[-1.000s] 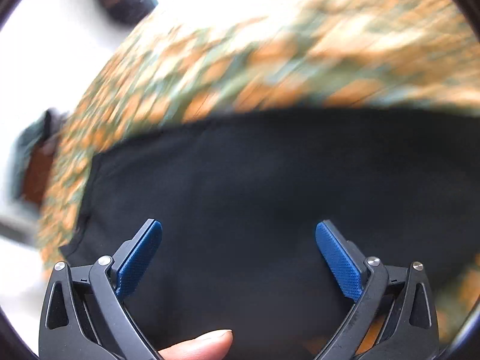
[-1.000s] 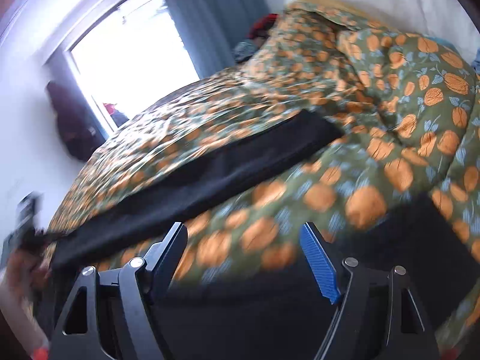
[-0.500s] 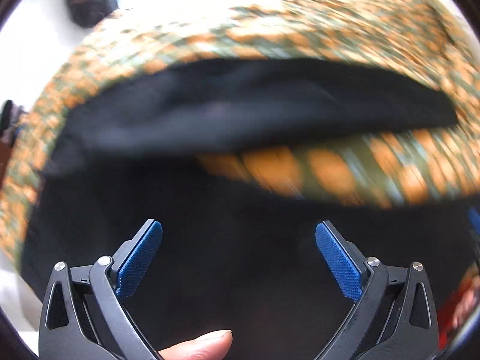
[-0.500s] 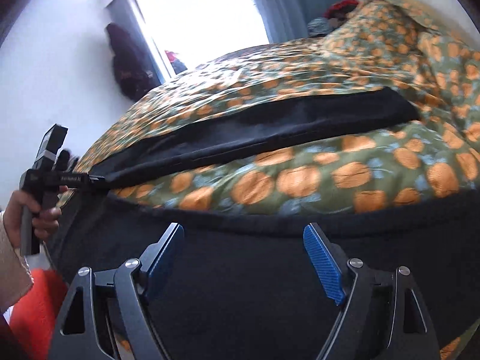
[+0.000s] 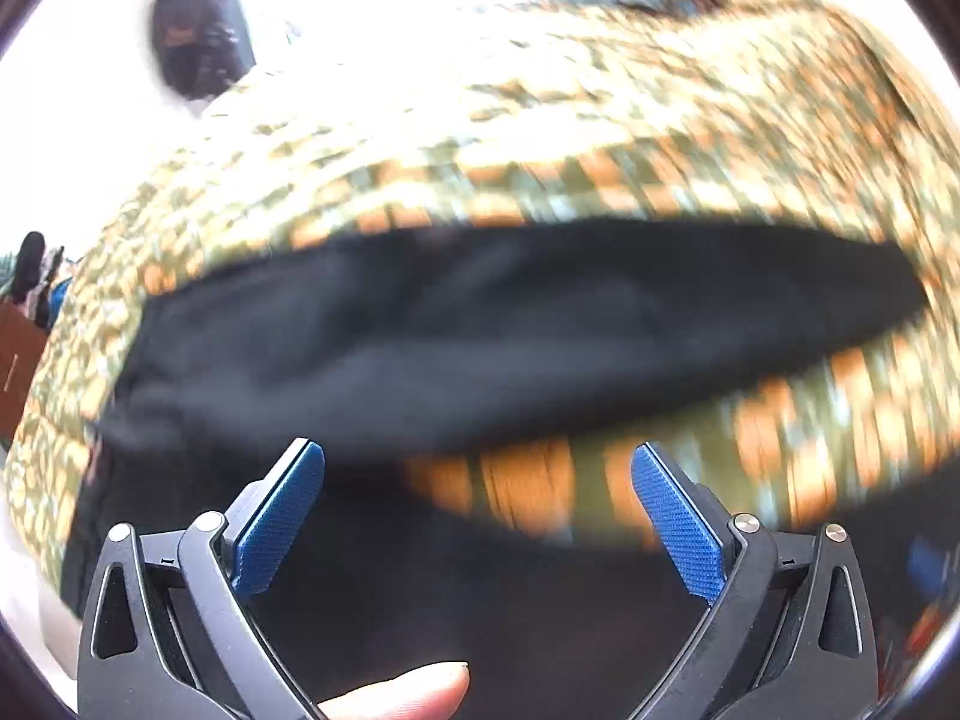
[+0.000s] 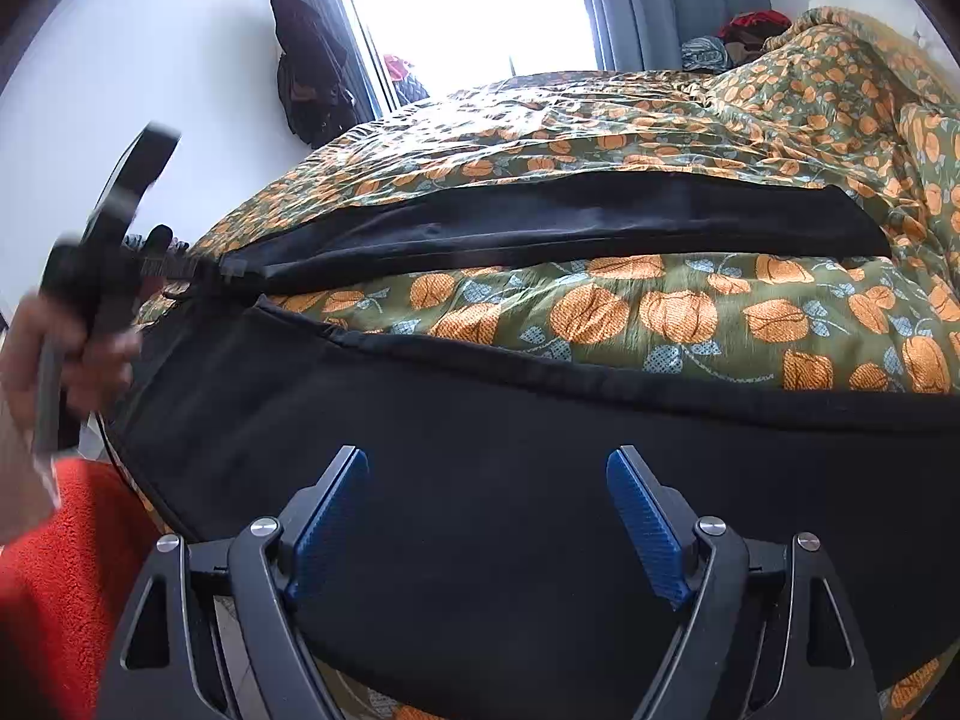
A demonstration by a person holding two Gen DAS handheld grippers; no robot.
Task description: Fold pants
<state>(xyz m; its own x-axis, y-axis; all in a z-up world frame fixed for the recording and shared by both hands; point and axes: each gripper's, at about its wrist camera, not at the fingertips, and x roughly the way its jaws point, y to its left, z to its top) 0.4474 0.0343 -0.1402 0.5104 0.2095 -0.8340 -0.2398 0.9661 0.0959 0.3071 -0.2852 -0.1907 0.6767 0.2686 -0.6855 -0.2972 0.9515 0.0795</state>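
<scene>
Black pants (image 6: 480,450) lie spread on the bed, legs apart. The near leg runs across the lower half of the right wrist view; the far leg (image 6: 570,222) lies beyond a strip of bedspread. In the blurred left wrist view the far leg (image 5: 480,330) crosses the middle and the near leg (image 5: 450,588) lies under the fingers. My left gripper (image 5: 477,510) is open and empty above the near leg; it also shows at the left of the right wrist view (image 6: 114,252), by the pants' left end. My right gripper (image 6: 487,516) is open and empty over the near leg.
The bed has a green bedspread (image 6: 660,312) with orange pumpkins, bunched up at the right. A window (image 6: 468,6) with grey curtains is behind. Dark clothes (image 6: 306,72) hang on the wall. An orange-red rug (image 6: 54,570) lies at the lower left.
Both grippers have swung their views across the bed. The left gripper has pulled back and tilted up, so the far leg and the bedspread strip now show. Both stay open.
</scene>
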